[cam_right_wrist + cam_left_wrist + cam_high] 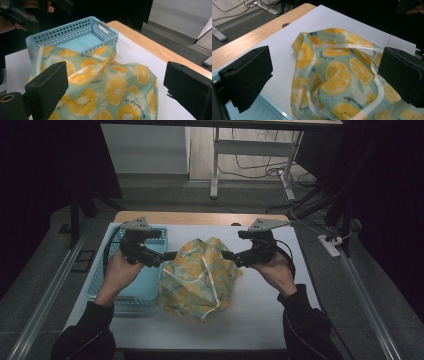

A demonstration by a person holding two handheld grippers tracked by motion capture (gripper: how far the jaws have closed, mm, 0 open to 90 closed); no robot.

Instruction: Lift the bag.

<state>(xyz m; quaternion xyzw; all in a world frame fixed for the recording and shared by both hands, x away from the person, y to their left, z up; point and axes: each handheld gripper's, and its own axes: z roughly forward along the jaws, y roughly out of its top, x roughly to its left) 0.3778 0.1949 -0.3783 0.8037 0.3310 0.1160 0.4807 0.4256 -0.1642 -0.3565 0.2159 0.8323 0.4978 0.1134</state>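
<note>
A cloth bag (pixel 200 277) printed with orange and kiwi slices, trimmed with white straps, lies slumped in the middle of the white table cover. My left gripper (pixel 169 256) points at its upper left edge. In the left gripper view the jaws of my left gripper (pixel 324 75) stand wide apart, and the bag (pixel 337 75) lies between and beyond them, untouched by the pads. My right gripper (pixel 228 254) points at the bag's upper right edge. It is open too: the jaws of my right gripper (pixel 117 85) stand well clear of the fabric (pixel 110 87) below them.
A light blue perforated basket (pixel 100 277) stands at the table's left, touching the bag's left side, and its inside looks bare in the right gripper view (pixel 75 30). The wooden table edge (pixel 200 217) runs along the far side. Desk legs and cables lie on the floor beyond.
</note>
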